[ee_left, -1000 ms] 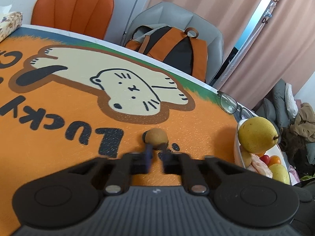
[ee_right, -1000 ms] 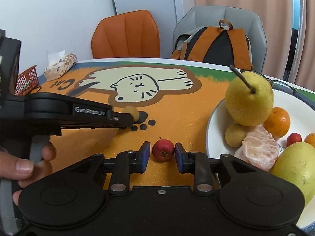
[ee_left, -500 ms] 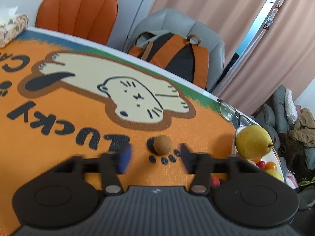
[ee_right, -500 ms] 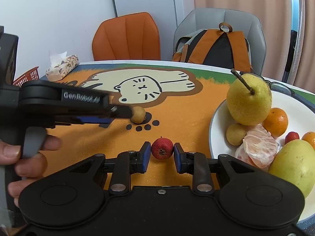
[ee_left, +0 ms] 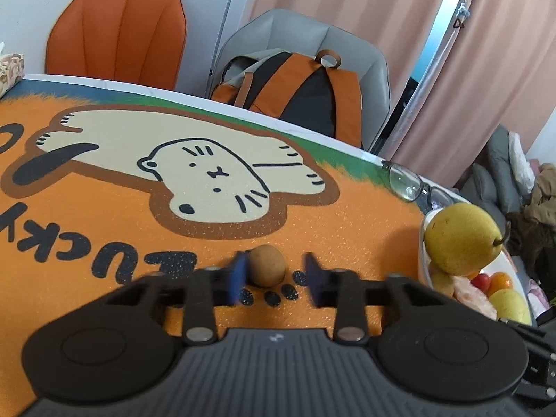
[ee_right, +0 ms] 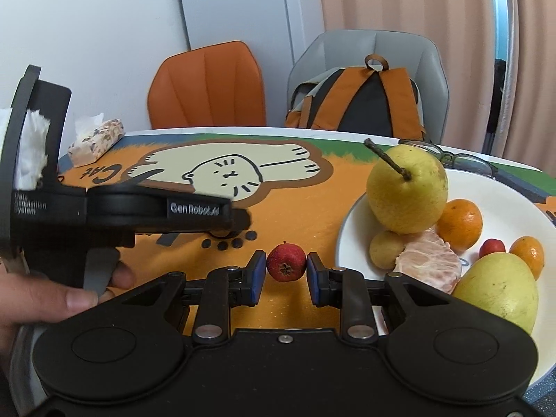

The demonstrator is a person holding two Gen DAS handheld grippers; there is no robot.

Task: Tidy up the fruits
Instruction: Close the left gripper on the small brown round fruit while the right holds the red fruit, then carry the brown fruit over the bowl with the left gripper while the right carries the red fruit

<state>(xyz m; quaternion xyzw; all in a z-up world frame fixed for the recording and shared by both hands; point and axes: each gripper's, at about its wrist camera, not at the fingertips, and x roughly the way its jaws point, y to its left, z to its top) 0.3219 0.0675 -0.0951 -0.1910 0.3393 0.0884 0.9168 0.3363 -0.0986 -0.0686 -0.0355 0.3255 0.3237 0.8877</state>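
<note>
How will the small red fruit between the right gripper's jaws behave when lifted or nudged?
Being round, the small red fruit would probably roll if nudged. It is tiny, so likely light. Its smooth skin may slip.

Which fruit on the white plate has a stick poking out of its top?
The big yellow pear at the back of the white plate. A brown stem sticks up from it; the oranges, the peeled piece and the other fruits show none.

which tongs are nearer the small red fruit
Right. The right tongs flank the small red fruit; the left tongs sit farther off, around the brown fruit.
</note>
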